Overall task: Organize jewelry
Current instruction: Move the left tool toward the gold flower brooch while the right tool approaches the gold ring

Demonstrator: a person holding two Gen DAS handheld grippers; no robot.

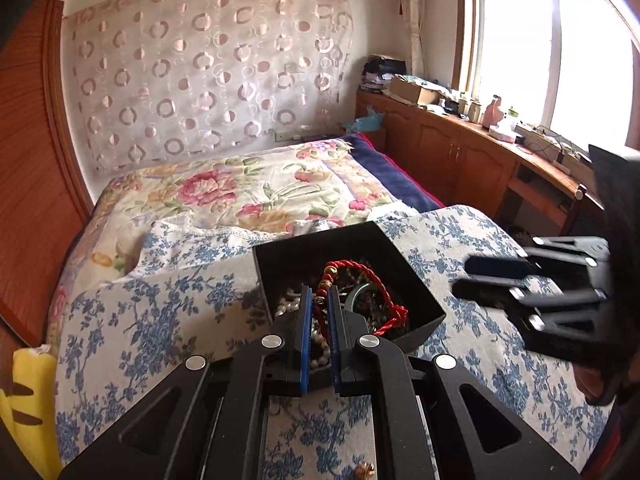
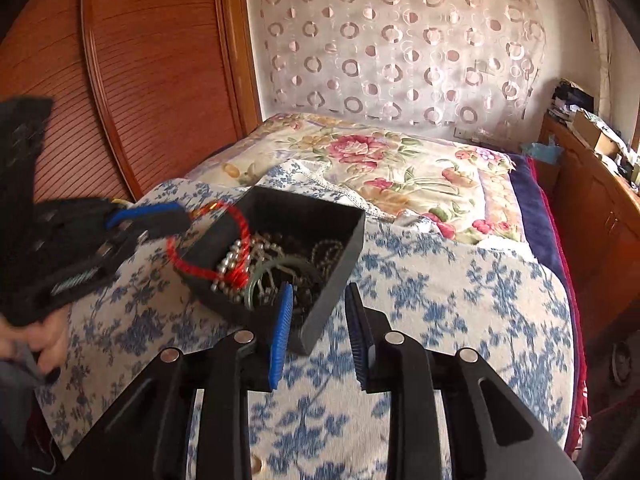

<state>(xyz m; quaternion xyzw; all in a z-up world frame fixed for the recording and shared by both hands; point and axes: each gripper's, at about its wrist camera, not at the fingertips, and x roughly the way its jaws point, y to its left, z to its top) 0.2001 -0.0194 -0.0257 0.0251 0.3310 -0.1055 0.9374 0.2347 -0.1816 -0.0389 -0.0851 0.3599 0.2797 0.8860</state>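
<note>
Left wrist view: my left gripper (image 1: 319, 300) was pinched on a red braided cord bracelet (image 1: 362, 284) with gold-coloured beads, over the black square box (image 1: 416, 272). In the right wrist view the cord (image 2: 188, 264) ran taut from that gripper (image 2: 176, 220) over the box's near wall. The box (image 2: 340, 264) sat on a blue-flowered white cloth (image 2: 460, 300) spread on the bed. Inside it lay a tangle: a string of white pearls (image 1: 290, 302), silver ball beads (image 2: 232, 264), a pale green bangle (image 2: 272, 272), dark chains. My right gripper (image 2: 320, 312) stood spread, nothing pinched, one blue pad inside the box and the other outside its wall.
</note>
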